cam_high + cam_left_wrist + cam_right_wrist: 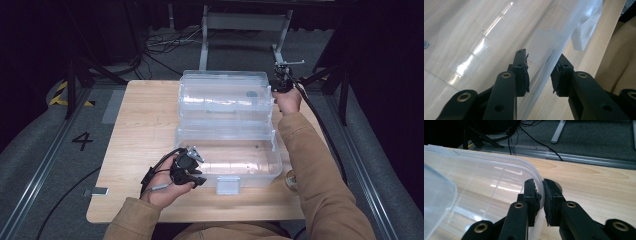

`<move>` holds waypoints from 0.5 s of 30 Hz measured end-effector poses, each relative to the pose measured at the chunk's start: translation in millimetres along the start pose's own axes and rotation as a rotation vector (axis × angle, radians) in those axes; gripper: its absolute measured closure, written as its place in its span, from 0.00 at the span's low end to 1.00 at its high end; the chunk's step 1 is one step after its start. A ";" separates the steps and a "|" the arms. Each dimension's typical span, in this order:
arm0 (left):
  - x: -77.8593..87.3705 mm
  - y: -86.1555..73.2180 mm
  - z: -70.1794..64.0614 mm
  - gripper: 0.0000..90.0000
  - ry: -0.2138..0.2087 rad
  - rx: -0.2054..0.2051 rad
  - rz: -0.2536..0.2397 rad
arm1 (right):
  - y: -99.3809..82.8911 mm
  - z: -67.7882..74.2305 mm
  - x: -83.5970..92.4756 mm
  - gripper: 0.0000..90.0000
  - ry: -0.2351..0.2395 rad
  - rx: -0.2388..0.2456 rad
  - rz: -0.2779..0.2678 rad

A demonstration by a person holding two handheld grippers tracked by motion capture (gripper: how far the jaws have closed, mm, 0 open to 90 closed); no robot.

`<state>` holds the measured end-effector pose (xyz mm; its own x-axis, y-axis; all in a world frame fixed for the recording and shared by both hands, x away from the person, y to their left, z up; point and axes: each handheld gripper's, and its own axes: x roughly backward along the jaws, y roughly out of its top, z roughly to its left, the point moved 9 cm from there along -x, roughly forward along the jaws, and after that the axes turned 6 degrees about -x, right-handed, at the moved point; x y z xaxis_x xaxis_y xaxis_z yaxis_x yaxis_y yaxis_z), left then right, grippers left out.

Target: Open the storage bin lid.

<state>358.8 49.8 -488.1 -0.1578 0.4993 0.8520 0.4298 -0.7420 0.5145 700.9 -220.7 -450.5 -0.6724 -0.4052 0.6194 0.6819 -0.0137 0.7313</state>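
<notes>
Two grippers straddle box edges: right gripper [541, 195] pinches the lid [499, 167] rim, left gripper [540, 72] loosely spans the front wall [544, 72].

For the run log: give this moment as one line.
scene: clear plastic box open on table | left gripper: astride box front wall, not pinching | right gripper: shut on lid rim

clear colourless plastic storage box [227, 127] | pale wood-grain table top [145, 125] | tan sleeves [320, 170] | black gripper jaws
</notes>
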 end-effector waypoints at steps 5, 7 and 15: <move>0.0 0.1 0.1 0.77 0.000 0.000 0.000 | 0.0 0.1 0.1 0.88 0.006 -0.009 0.001; 0.0 0.0 0.1 0.77 0.000 0.000 0.000 | 0.5 -1.1 0.9 0.84 0.004 -0.006 0.002; 0.3 -0.4 0.0 0.76 0.004 -0.005 -0.003 | 3.7 -3.9 14.6 0.70 0.089 0.021 -0.039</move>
<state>358.7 50.2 -488.0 -0.1628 0.5001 0.8505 0.4249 -0.7425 0.5179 694.7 -230.2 -439.8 -0.6696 -0.4848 0.5627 0.6488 -0.0128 0.7609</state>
